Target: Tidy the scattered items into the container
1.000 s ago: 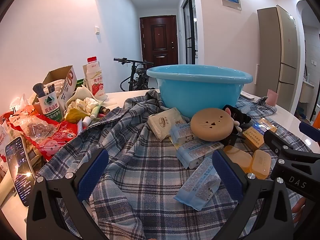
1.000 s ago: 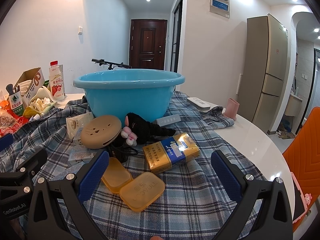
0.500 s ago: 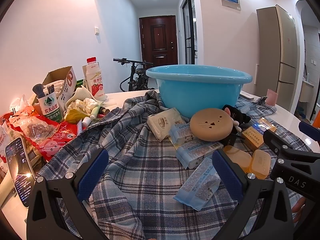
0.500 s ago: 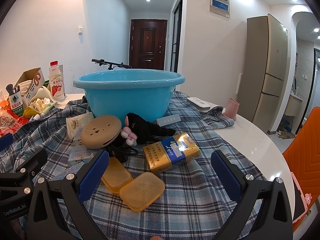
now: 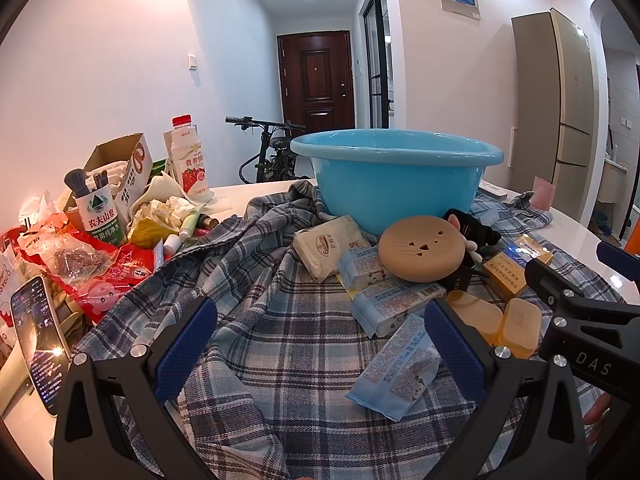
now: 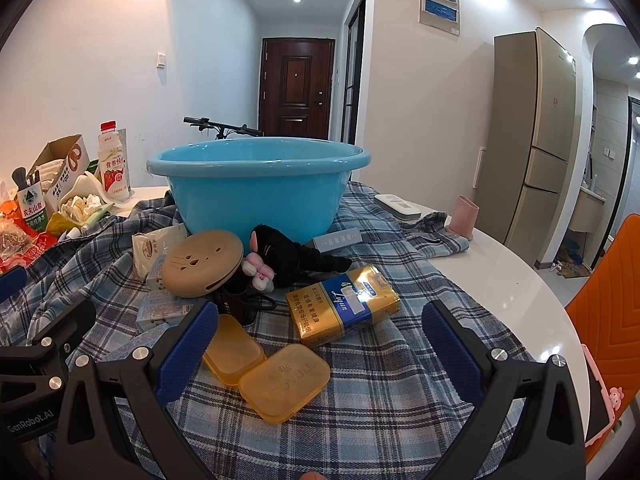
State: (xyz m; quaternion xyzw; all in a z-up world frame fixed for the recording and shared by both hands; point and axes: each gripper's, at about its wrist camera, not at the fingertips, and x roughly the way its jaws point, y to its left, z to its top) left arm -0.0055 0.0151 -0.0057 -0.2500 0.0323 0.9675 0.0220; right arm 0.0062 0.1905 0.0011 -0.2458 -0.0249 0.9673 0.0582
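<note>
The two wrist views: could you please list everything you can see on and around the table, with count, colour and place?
Basin: one, light blue, on the plaid cloth at the back.
Round case: one, tan, in front of the basin.
Plush toy: one, black with pink paws, beside the round case.
Wipe packs: three, pale blue, centre of the cloth.
Tissue pack: one, cream, left of the round case.
Carton: one, gold and blue, right of centre.
Hinged box: one, amber, lying open, nearest the right gripper.
Drink bottle: one, white with red cap, far left.
Phone: one, screen lit, left edge.
Cup: one, pink, right.
Left gripper: open.
Right gripper: open.
</note>
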